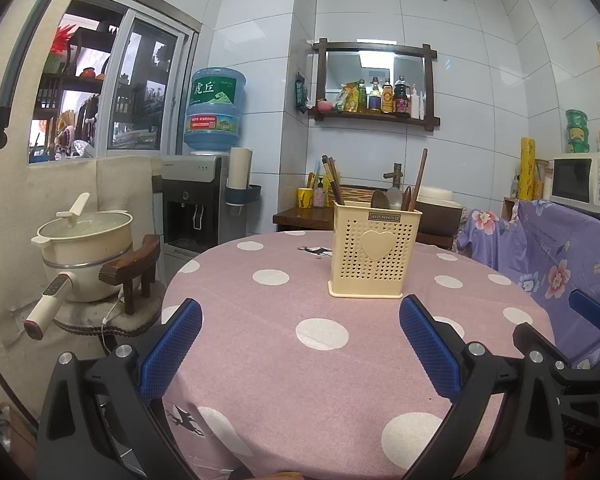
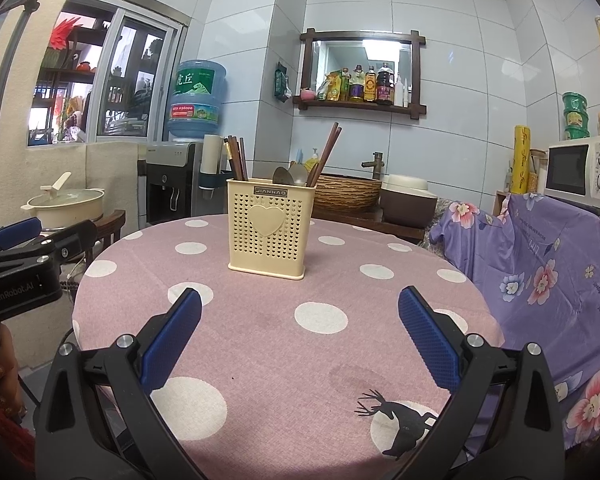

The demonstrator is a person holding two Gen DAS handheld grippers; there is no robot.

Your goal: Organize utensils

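Note:
A cream perforated utensil holder (image 1: 374,249) with a heart on its front stands upright on the round table (image 1: 280,360); it also shows in the right wrist view (image 2: 269,229). Brown chopsticks (image 1: 333,180) and metal spoons (image 1: 388,199) stand in it, seen too in the right wrist view as chopsticks (image 2: 236,159) and spoons (image 2: 290,176). My left gripper (image 1: 300,310) is open and empty, hovering over the table short of the holder. My right gripper (image 2: 300,302) is open and empty, also short of the holder.
The table has a pink polka-dot cloth (image 2: 320,320). A cream pot (image 1: 86,246) sits on a stool to the left. A water dispenser (image 1: 198,200) stands behind. A purple floral cloth (image 2: 540,272) covers furniture at right, with a microwave (image 2: 576,170) on it.

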